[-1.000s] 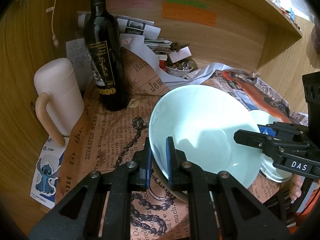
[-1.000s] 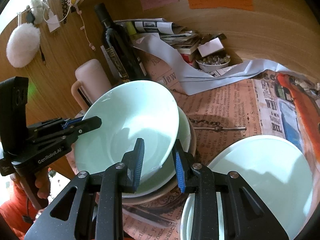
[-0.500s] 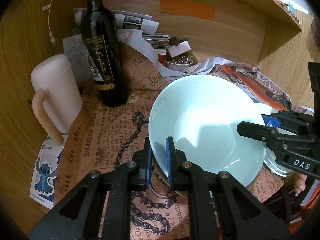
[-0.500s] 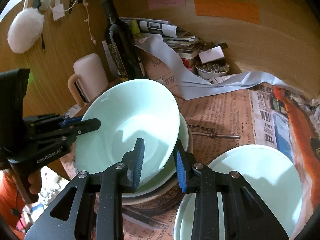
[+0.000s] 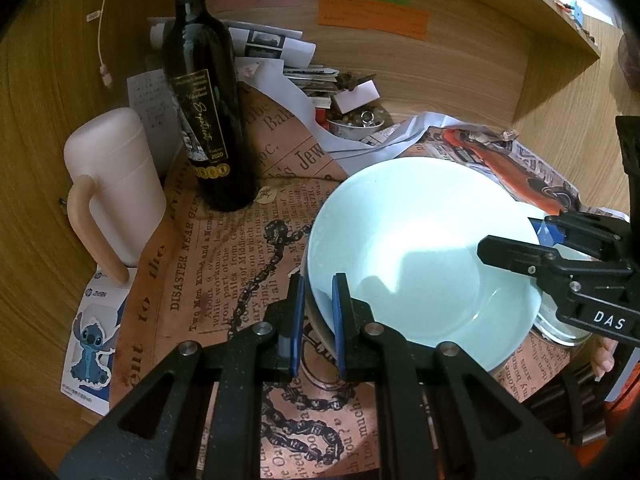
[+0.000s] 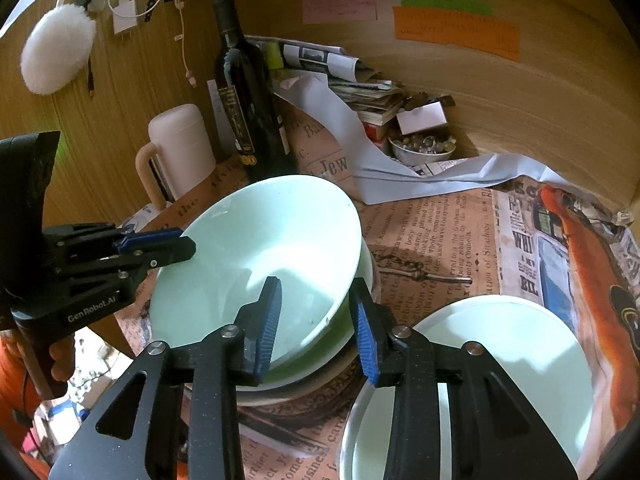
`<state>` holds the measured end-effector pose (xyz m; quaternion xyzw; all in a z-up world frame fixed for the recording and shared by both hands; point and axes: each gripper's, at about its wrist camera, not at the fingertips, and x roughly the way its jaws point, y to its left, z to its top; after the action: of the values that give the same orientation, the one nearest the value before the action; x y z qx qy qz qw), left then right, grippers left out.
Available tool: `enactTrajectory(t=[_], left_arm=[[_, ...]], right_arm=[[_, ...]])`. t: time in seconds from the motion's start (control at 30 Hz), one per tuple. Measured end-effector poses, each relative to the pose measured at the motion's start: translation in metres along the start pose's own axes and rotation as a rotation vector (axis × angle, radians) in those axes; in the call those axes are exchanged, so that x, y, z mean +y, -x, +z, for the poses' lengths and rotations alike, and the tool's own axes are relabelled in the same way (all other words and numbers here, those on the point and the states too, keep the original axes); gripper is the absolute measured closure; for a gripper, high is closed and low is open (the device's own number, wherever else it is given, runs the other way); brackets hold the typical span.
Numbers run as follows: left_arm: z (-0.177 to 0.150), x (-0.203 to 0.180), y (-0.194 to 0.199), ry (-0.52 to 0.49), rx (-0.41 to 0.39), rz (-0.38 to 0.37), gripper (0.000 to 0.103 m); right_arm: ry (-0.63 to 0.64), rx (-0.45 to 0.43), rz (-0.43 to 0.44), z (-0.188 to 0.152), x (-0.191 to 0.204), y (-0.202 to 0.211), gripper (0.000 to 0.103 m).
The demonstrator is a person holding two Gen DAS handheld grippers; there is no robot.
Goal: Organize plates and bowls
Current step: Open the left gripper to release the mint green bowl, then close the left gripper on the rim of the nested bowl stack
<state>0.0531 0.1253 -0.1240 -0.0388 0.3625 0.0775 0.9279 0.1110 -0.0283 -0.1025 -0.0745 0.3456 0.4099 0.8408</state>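
A pale green bowl (image 5: 424,256) is tilted above a stack of bowls (image 6: 344,356) on the newspaper-covered table. My left gripper (image 5: 318,312) is shut on the bowl's near rim. My right gripper (image 6: 316,320) straddles the opposite rim (image 6: 340,300), and its jaws stand a little apart around it. The right gripper also shows in the left wrist view (image 5: 552,248), and the left gripper in the right wrist view (image 6: 160,244). A stack of pale green plates (image 6: 500,372) lies at the lower right of the right wrist view.
A dark wine bottle (image 5: 208,120) and a pink lidded mug (image 5: 116,184) stand at the back left. A small bowl of trinkets (image 6: 424,148) and piled papers (image 6: 360,92) sit against the wooden back wall. A Stitch sticker card (image 5: 92,336) lies at the left edge.
Both grippers and the bowl have shifted slightly. The right gripper's jaws have opened wider around the rim. The left grip is unchanged.
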Motion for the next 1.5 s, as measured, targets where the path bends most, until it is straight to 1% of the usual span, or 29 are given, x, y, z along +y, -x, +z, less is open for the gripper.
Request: enactTrajectory(t=[0.03,0.13,0.17,0.27,0.33,0.4,0.47,0.6,0.67,0.73,0.83,0.97,1.07,1.1,1.17,1.2,1.23,1.3,1.4,1.5], left_arm=[[0.001,0.0,0.001,0.0,-0.005,0.002,0.091],[0.003,0.004,0.007,0.013,-0.012,-0.019,0.091],[0.005,0.006,0.008,0.019,-0.013,-0.029,0.091],[0.007,0.011,0.011,0.037,-0.009,-0.064,0.089],[0.007,0.016,0.012,0.049,-0.005,-0.087,0.081],[0.006,0.019,0.012,0.059,-0.007,-0.088,0.059],[0.002,0.023,0.01,0.072,-0.003,-0.086,0.056],[-0.005,0.029,0.0,0.097,0.047,-0.12,0.055],[-0.008,0.032,-0.004,0.12,0.054,-0.146,0.053],[-0.01,0.035,-0.006,0.14,0.055,-0.176,0.053],[-0.012,0.038,-0.009,0.162,0.07,-0.219,0.053],[-0.012,0.038,-0.014,0.173,0.099,-0.266,0.053],[-0.013,0.032,-0.016,0.151,0.107,-0.266,0.053],[-0.013,0.03,-0.016,0.142,0.106,-0.261,0.053],[-0.012,0.028,-0.018,0.136,0.11,-0.256,0.054],[-0.012,0.028,-0.02,0.14,0.115,-0.262,0.056],[-0.011,0.029,-0.022,0.147,0.123,-0.274,0.057],[-0.01,0.03,-0.026,0.165,0.142,-0.302,0.063],[-0.009,0.03,-0.029,0.18,0.164,-0.342,0.068],[-0.009,0.027,-0.028,0.156,0.167,-0.327,0.069]], right_arm=[[-0.002,-0.002,-0.002,0.0,0.0,0.001,0.07],[0.005,-0.039,-0.035,0.002,-0.001,0.008,0.057],[0.002,-0.05,-0.036,0.003,-0.002,0.011,0.054],[-0.007,-0.056,-0.033,0.005,-0.006,0.014,0.054],[-0.026,-0.05,-0.024,0.005,-0.01,0.014,0.054],[-0.05,-0.031,-0.008,0.003,-0.017,0.012,0.054],[-0.072,-0.013,-0.005,0.001,-0.022,0.01,0.054],[-0.117,0.005,0.016,-0.003,-0.029,0.009,0.051],[-0.137,0.009,0.021,-0.003,-0.031,0.008,0.045],[-0.156,0.017,0.027,-0.004,-0.032,0.006,0.042],[-0.187,0.045,0.063,-0.004,-0.036,0.001,0.041],[-0.197,0.073,0.078,-0.002,-0.035,-0.007,0.041],[-0.201,0.094,0.092,-0.001,-0.034,-0.013,0.041],[-0.204,0.096,0.092,-0.001,-0.034,-0.014,0.042],[-0.201,0.099,0.091,0.0,-0.034,-0.015,0.046],[-0.198,0.106,0.096,0.0,-0.032,-0.016,0.048],[-0.197,0.111,0.102,0.0,-0.032,-0.017,0.052],[-0.188,0.127,0.107,0.001,-0.03,-0.019,0.057],[-0.16,0.15,0.095,0.001,-0.026,-0.023,0.057],[-0.134,0.179,0.105,0.001,-0.025,-0.027,0.057]])
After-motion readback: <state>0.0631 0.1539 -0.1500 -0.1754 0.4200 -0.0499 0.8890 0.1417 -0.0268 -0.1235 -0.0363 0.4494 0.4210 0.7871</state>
